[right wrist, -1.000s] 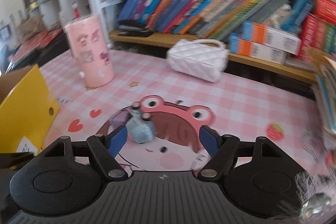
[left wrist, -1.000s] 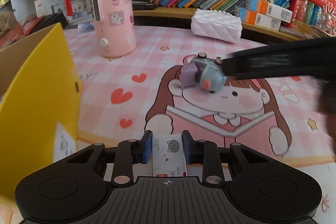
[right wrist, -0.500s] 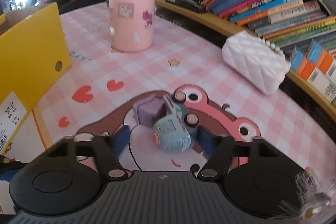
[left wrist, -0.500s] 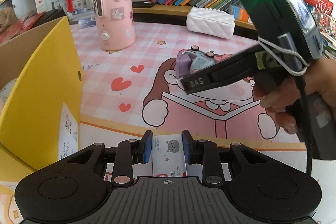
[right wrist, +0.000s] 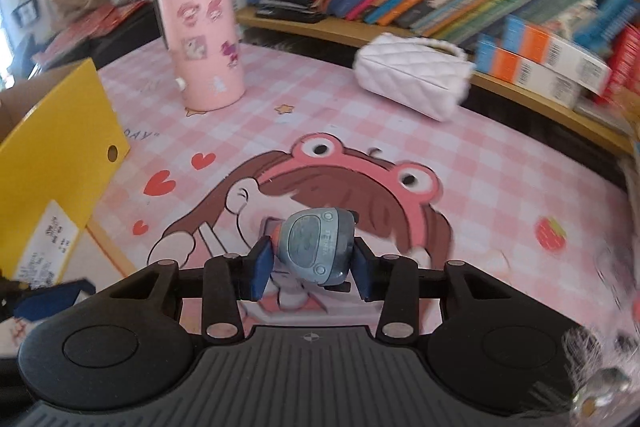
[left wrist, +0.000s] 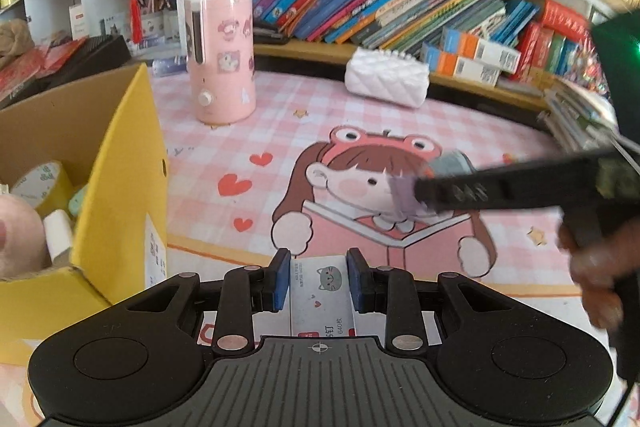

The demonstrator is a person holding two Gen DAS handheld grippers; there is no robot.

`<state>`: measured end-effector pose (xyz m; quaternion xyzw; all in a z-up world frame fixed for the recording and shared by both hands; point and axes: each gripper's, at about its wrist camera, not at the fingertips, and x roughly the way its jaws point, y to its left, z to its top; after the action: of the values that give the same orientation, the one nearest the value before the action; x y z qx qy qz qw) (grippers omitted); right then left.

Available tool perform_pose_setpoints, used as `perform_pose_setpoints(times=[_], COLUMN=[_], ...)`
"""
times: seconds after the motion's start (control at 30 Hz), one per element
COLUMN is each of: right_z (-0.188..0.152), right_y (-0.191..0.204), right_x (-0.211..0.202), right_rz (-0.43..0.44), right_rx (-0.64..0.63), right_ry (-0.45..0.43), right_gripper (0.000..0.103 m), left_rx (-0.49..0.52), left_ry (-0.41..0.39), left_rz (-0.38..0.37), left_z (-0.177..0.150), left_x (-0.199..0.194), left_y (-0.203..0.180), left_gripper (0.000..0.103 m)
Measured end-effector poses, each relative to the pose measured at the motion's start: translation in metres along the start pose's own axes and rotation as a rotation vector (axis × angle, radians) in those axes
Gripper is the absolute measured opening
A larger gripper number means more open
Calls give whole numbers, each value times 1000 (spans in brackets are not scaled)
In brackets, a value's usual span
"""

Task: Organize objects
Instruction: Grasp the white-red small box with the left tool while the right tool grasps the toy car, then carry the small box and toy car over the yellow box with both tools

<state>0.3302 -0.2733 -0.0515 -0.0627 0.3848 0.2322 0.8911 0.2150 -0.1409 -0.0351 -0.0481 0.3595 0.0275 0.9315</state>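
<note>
while both hand-held grippers stay loaded, a drop is the worry

right hand-held gripper (right wrist: 312, 269) clamps the round toy car (right wrist: 314, 251); left hand-held gripper (left wrist: 319, 285) clamps a small card pack (left wrist: 322, 295); the car's curved sides may slip, though blur hides contact.

Open mat (left wrist: 248, 131) between box (left wrist: 120, 163) at 9 o'clock and right gripper (left wrist: 416, 193) at 3 o'clock. Pink canister (left wrist: 222, 57) stands at 11 o'clock, white purse (left wrist: 386, 77) at 1 o'clock. Box wall blocks leftward passage; shelf (left wrist: 312, 47) closes the far edge.
</note>
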Motion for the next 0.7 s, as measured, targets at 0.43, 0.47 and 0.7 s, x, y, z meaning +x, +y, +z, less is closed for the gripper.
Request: perform_pose_setpoints(times=[0.43,0.47,0.7], right_z=[-47,-51,-78], right_y=[23,27,64], right_x=[-95,-100,-114], right_rz=[-90,-98,-102], right_rx=[114,117,124], right_ry=[-12,-13,40], right_gripper=[39,39,39], left_rx=[-28,-33,-61], left_ry=[-102,-106,-137], left_rz=[-92,-98,-115], left_z=[-2,-4,-16], left_x=[-67,-72,-104], left_y=[23,26,53], left_gripper=[28,28,28])
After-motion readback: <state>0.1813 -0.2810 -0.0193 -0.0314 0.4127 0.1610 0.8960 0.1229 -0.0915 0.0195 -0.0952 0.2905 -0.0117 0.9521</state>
